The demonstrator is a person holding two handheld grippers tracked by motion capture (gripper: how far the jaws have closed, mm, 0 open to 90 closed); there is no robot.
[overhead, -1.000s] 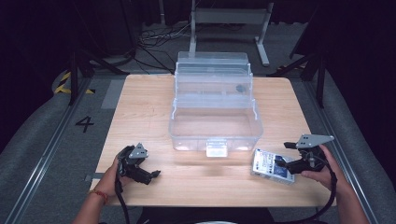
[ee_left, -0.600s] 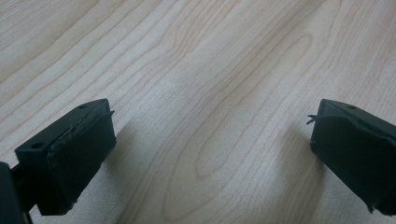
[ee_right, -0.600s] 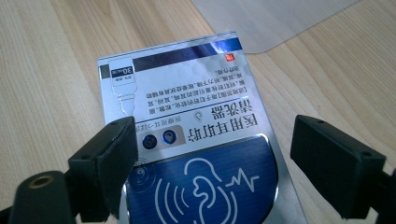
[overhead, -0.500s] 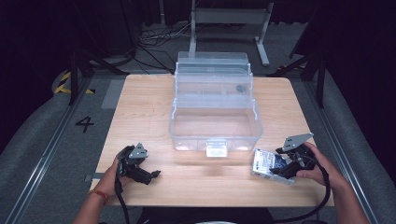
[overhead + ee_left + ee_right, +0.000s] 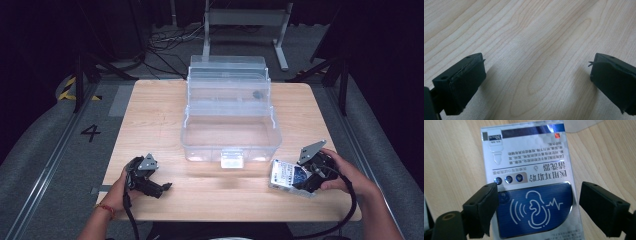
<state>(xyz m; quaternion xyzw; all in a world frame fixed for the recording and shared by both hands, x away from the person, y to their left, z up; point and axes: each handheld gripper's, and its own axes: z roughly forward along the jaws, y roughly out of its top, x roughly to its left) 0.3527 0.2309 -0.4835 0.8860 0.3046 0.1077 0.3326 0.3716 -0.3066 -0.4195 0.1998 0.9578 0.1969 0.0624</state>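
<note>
My right tool (image 5: 534,205), jaws spread, straddles the flat silver-and-blue printed box (image 5: 529,182); I should centre, then clench evenly; left tool (image 5: 536,82) idles released.

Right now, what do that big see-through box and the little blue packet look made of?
The box looks like clear, glossy plastic: the table shows through its walls. The blue packet looks like a glossy, foil-finished carton, probably card: its silver face catches light and its edges are crisp.
</note>
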